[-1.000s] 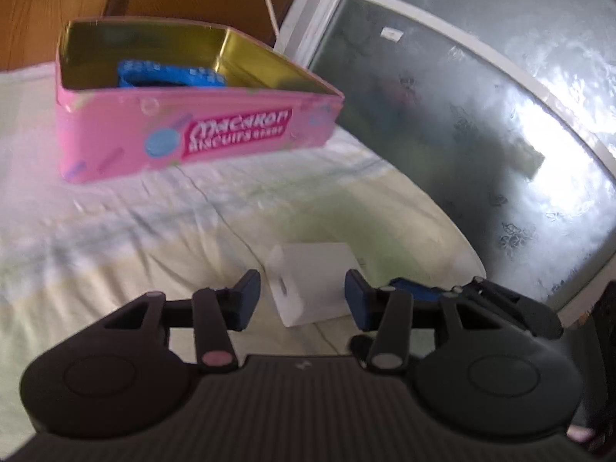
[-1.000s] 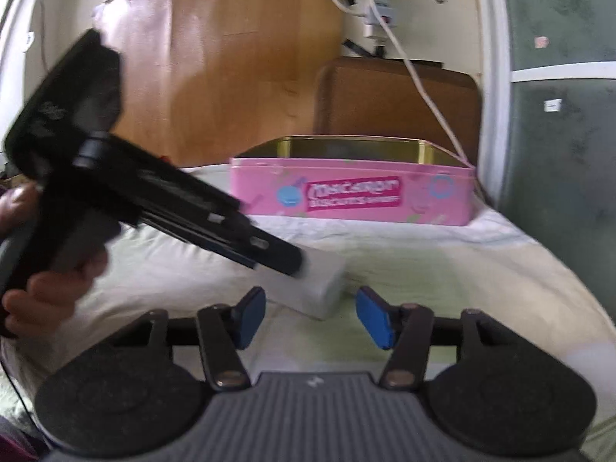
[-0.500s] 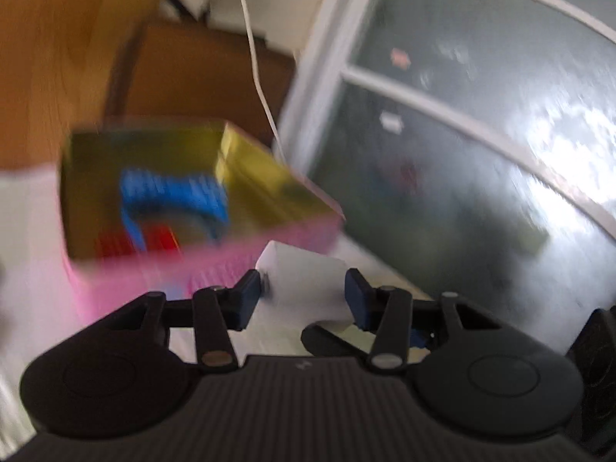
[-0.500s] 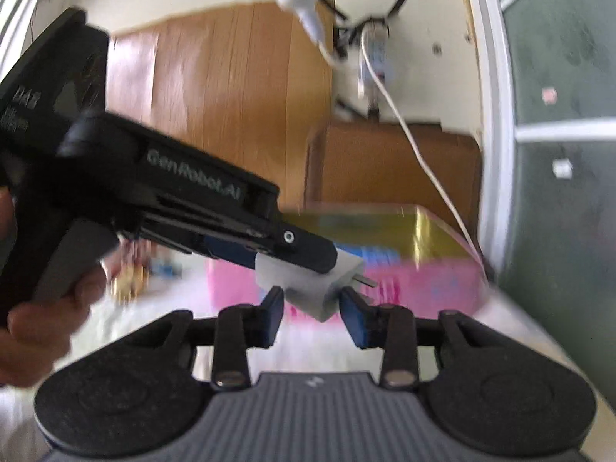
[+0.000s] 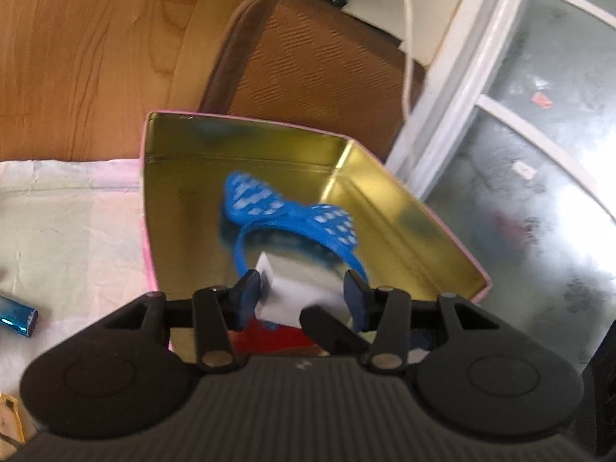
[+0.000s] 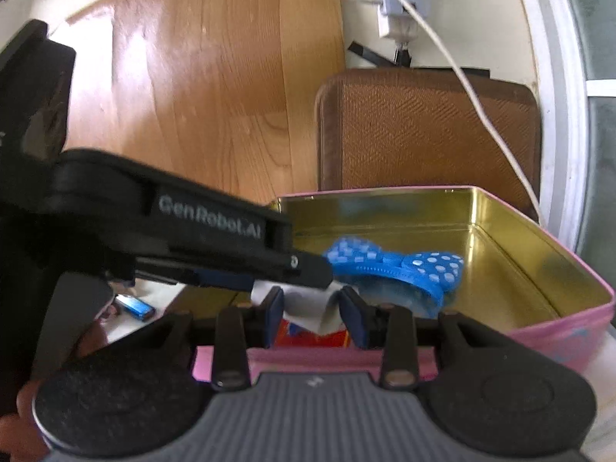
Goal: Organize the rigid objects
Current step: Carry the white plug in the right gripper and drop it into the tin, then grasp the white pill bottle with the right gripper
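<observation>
Claws meet over the pink tin (image 5: 152, 231): left claw (image 5: 302, 296) and right claw (image 6: 313, 308) both pinch my white block (image 5: 285, 300).

One readable marking

"GenRobot.AI" stands in pale letters on the black side of the left claw (image 6: 304, 269), seen from the right wrist view; nothing else in either view is legible.

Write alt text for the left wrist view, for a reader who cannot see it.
The left gripper holds a white block over an open pink tin with a gold interior. Inside the tin lie a blue polka-dot bow headband and something red. A shiny blue cylinder rests on the pale cloth beside the tin.
</observation>
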Demonstrator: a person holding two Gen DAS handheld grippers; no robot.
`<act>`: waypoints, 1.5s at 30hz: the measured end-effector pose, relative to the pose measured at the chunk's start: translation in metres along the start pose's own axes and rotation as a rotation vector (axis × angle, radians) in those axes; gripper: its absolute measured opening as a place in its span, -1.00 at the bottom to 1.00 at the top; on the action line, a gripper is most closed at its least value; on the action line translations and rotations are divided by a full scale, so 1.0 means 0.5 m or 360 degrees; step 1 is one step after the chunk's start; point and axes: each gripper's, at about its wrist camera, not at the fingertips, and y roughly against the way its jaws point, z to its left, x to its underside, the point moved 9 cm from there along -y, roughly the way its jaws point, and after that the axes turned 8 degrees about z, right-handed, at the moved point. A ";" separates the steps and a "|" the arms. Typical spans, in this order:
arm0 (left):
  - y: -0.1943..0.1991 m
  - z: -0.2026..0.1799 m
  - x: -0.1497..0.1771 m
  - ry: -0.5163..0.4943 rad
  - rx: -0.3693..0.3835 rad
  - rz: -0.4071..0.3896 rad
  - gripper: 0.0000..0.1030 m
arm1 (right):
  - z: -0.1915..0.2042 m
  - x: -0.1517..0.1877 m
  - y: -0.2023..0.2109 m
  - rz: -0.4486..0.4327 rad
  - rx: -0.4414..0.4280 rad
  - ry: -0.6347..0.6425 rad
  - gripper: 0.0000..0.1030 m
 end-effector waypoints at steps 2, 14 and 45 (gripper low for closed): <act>0.006 0.012 0.000 0.0031 -0.0041 -0.0019 0.00 | 0.004 -0.008 -0.015 -0.0010 0.0031 0.0007 -0.35; 0.331 0.214 0.082 0.0175 -0.0314 -0.0469 0.03 | 0.059 -0.064 0.123 -0.0406 0.0057 -0.0119 -0.31; 0.502 0.641 0.294 0.0598 -0.0832 -0.0457 0.06 | 0.673 0.113 -0.054 0.0343 -0.0470 0.1025 0.05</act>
